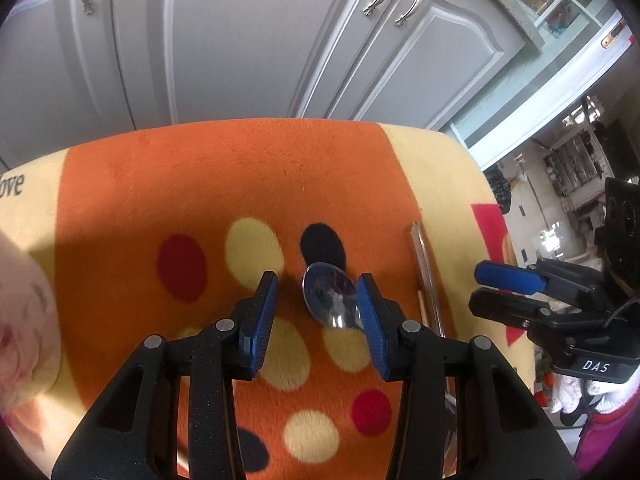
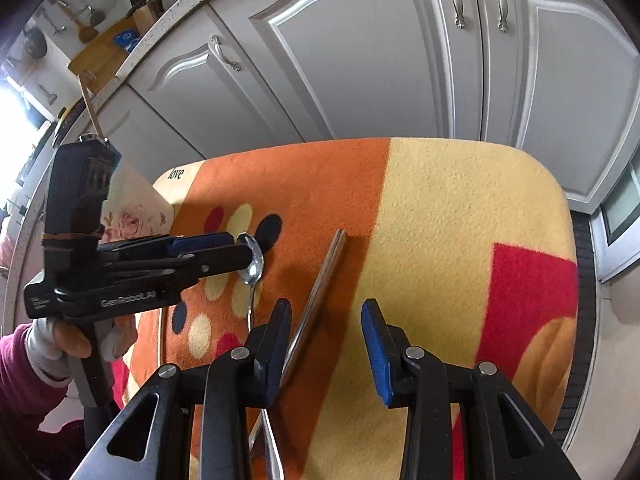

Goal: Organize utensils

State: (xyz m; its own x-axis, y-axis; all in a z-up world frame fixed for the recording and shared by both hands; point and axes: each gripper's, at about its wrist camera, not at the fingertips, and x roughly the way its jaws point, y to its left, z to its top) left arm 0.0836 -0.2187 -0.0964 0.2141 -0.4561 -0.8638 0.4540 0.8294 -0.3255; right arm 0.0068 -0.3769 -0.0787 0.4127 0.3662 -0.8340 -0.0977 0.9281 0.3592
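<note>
A shiny metal spoon lies on the orange spotted cloth, bowl facing up. My left gripper stands open over it, with the bowl between the blue pads and close to the right one. To its right lies a pair of metal chopsticks. In the right wrist view the chopsticks run under the left finger of my right gripper, which is open and holds nothing. The left gripper shows there at the spoon, and the right gripper shows beside the table edge.
Grey cabinet doors stand close behind the cloth-covered table. A floral box sits at the table's left edge. A gloved hand with a magenta sleeve holds the left tool. The table's rounded right edge drops to the floor.
</note>
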